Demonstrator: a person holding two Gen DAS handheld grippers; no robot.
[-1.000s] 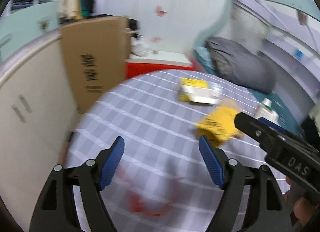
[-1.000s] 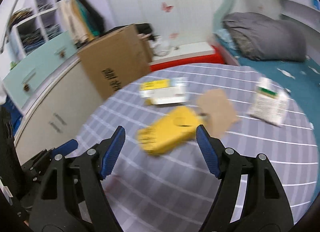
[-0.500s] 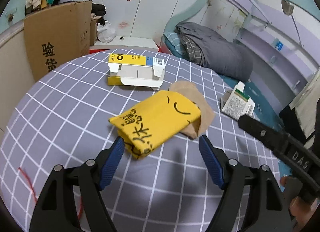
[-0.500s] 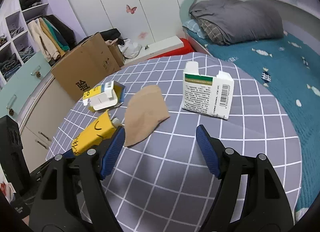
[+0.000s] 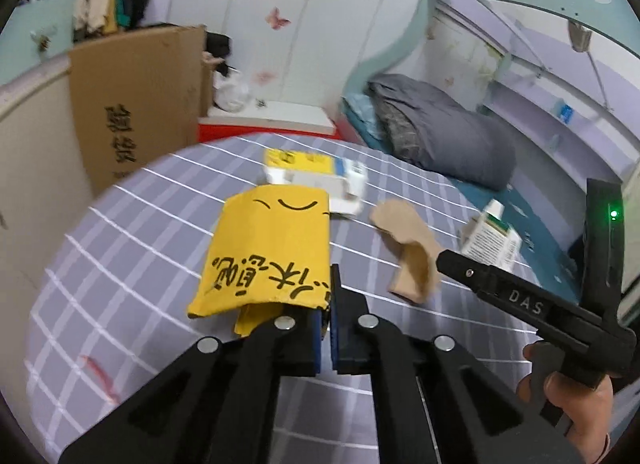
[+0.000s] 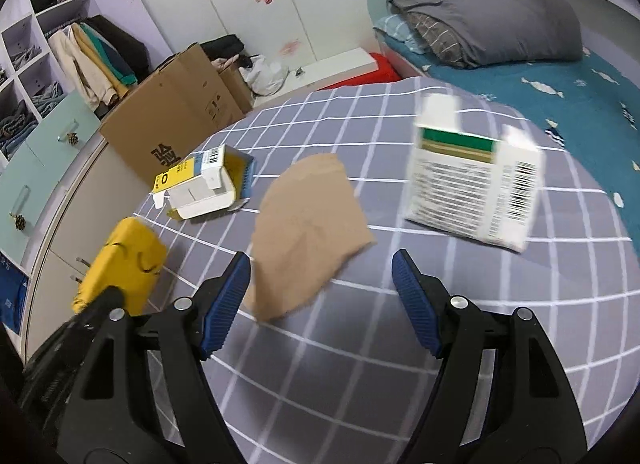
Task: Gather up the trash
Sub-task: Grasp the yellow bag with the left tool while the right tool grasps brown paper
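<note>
A yellow paper bag with black writing lies on the grey checked table. My left gripper is closing on the bag's near right corner, and its pads pinch the paper there. My right gripper hangs open just above the table, its left finger over the near edge of a brown paper scrap; nothing is between its pads. A white box with a green stripe lies beyond to the right. A yellow and white carton lies beyond to the left, next to the yellow bag.
A large cardboard box leans on the cabinets left of the table. A bed with a grey duvet runs along the right. A red strip lies on the cloth at near left. A hand holds the right gripper's handle.
The left gripper went from wide open around the yellow bag to shut on its near corner. The right gripper came down and closer over the brown scrap, still open.
</note>
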